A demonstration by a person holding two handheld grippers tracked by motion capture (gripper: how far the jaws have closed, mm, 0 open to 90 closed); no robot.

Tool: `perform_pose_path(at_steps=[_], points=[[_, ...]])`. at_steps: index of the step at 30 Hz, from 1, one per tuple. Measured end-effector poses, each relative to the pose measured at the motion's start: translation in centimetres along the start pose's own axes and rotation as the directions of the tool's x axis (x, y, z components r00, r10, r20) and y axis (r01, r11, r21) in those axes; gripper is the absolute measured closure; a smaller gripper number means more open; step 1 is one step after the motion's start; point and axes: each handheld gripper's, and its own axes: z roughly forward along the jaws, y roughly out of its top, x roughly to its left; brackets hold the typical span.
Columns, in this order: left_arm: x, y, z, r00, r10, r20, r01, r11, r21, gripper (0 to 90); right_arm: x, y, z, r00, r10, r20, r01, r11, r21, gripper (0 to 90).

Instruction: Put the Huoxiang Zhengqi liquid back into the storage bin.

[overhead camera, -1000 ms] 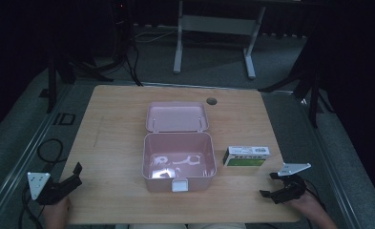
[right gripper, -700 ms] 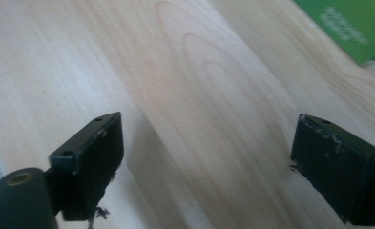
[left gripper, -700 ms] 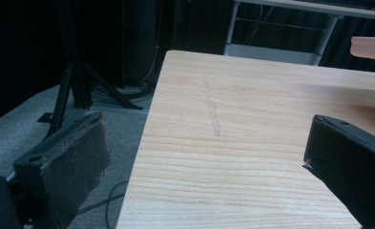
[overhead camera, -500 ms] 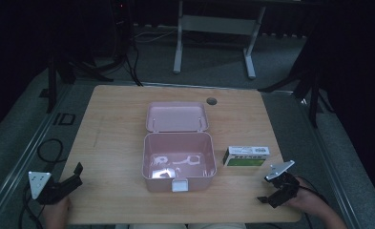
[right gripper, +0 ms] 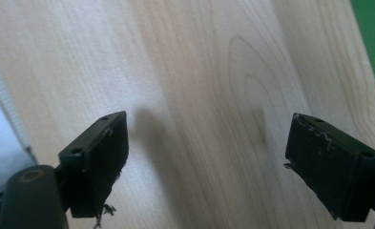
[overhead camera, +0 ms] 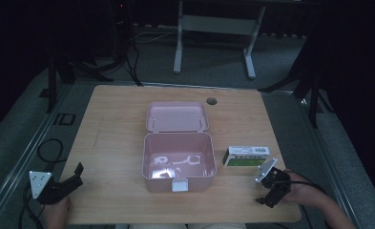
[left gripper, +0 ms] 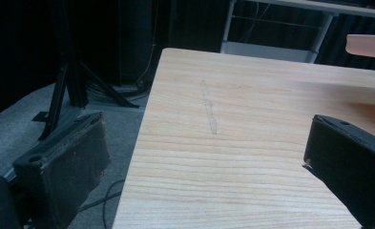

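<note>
dark floor, cables and a metal stand surround a pale wooden table. at its middle sits a pink box with its lid thrown back flat, some small pale pieces lying inside. just to the right of it, apart from its wall, lies a small green and white carton.

the right gripper hangs near the table's front right corner, just in front of the carton and not touching it. its jaws stand wide with nothing but bare wood between them, though they have just been closing a little. in the right gripper view the carton's green edge shows at the far right, outside the gap. the left gripper rests at the front left corner, jaws wide and empty, well apart from everything.

judging from this, the step in hand looks like the approach to the carton, most likely to put it into the open box; nothing has been gripped yet. the next move calls for swinging the right gripper toward the carton so that it sits between the jaws across its narrow side, then closing squarely enough that the light carton does not skid away.
</note>
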Motion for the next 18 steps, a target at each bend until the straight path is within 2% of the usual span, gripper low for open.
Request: perform_pose_path(at_steps=[4,9,10,11,14,18], points=[[0.0,0.0,0.0,1.0000,0.001,0.002,-0.001,1.0000,0.001,1.6,0.2,1.1,-0.2,0.9985,-0.054,0.006,0.054,0.997,0.053,15.0],[0.0,0.0,0.0,1.0000,0.003,0.006,-0.003,1.0000,0.005,1.6,0.4,2.7,-0.5,0.9919,-0.127,0.002,0.126,0.984,0.127,16.3],[0.0,0.0,0.0,1.0000,0.003,0.006,-0.003,1.0000,0.005,1.6,0.4,2.7,-0.5,0.9919,-0.127,0.002,0.126,0.984,0.127,16.3],[0.0,0.0,0.0,1.0000,0.004,0.009,-0.004,1.0000,0.009,1.6,0.6,3.5,-0.6,0.9857,-0.168,0.006,0.165,0.974,0.157,19.1],[0.0,0.0,0.1,0.9999,0.004,0.012,-0.004,0.9999,0.009,1.6,0.7,4.4,-0.9,0.9808,-0.195,0.005,0.191,0.964,0.183,20.0],[0.0,0.0,0.1,0.9999,0.004,0.014,-0.005,0.9999,0.011,1.6,1.1,5.7,-0.8,0.9730,-0.230,-0.019,0.227,0.942,0.246,20.0]])
